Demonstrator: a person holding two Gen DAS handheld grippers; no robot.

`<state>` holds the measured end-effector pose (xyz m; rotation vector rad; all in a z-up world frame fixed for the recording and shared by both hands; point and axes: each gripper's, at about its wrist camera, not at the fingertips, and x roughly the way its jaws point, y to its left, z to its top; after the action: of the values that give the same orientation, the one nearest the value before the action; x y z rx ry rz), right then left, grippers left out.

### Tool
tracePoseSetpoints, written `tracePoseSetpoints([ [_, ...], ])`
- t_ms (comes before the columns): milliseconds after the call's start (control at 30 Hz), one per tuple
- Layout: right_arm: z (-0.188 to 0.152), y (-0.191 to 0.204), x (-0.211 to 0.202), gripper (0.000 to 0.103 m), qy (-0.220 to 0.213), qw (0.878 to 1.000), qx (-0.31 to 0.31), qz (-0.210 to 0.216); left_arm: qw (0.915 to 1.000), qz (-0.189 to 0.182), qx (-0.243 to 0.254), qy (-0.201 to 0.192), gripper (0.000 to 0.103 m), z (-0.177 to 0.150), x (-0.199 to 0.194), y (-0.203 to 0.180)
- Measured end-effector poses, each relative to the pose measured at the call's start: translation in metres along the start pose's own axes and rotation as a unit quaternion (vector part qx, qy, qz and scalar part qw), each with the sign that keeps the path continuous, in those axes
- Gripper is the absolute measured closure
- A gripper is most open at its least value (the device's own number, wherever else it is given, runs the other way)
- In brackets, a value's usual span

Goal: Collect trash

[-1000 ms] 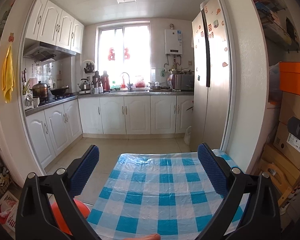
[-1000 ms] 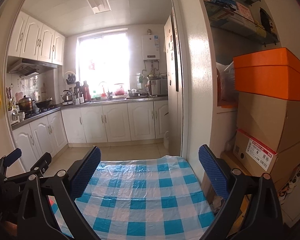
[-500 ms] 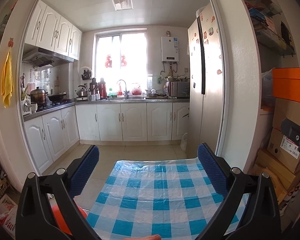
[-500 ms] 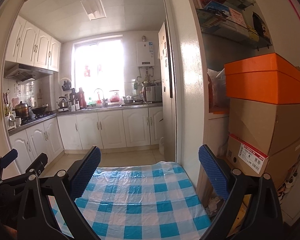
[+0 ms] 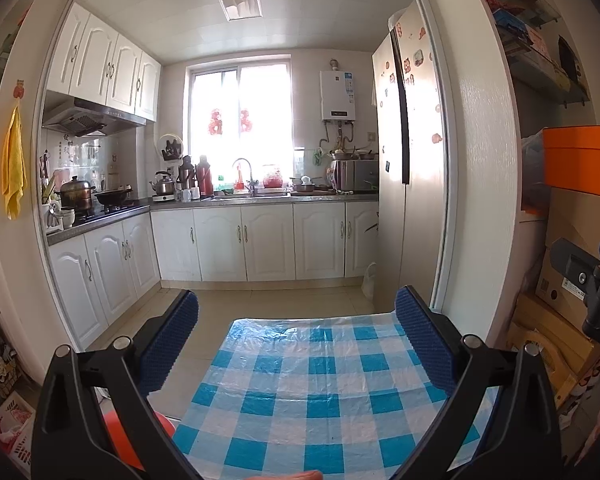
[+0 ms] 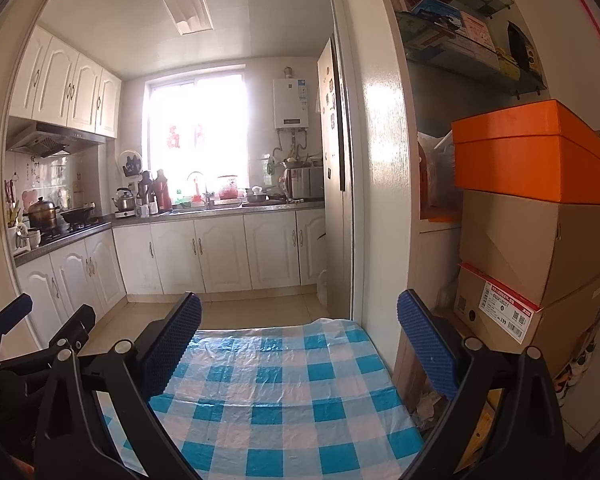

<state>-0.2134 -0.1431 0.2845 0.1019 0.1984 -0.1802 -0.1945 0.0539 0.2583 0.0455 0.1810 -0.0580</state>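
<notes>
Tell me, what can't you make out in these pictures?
- Orange round thing, left wrist view: mostly behind the left gripper.
- Table near end: cut off by the frame in both views.
- Window, right wrist view: glare washes it out.
- Box label: print too small.
- No trash is recognisable.

Two grippers (image 5: 296,316), one checked table (image 5: 320,392)

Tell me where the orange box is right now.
The orange box sits at the right of the right wrist view, atop a stack of cardboard boxes beside the white door frame. Its edge also shows at the far right of the left wrist view.
</notes>
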Motion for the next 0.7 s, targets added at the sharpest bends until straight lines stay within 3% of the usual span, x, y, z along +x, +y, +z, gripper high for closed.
tracePoseSetpoints([
  [700,-0.009,-0.002,0.015,0.006,0.014,1.0,0.0,0.002,0.9998,-0.005,0.002,0.018,0.004,-0.006,0.013,0.001],
])
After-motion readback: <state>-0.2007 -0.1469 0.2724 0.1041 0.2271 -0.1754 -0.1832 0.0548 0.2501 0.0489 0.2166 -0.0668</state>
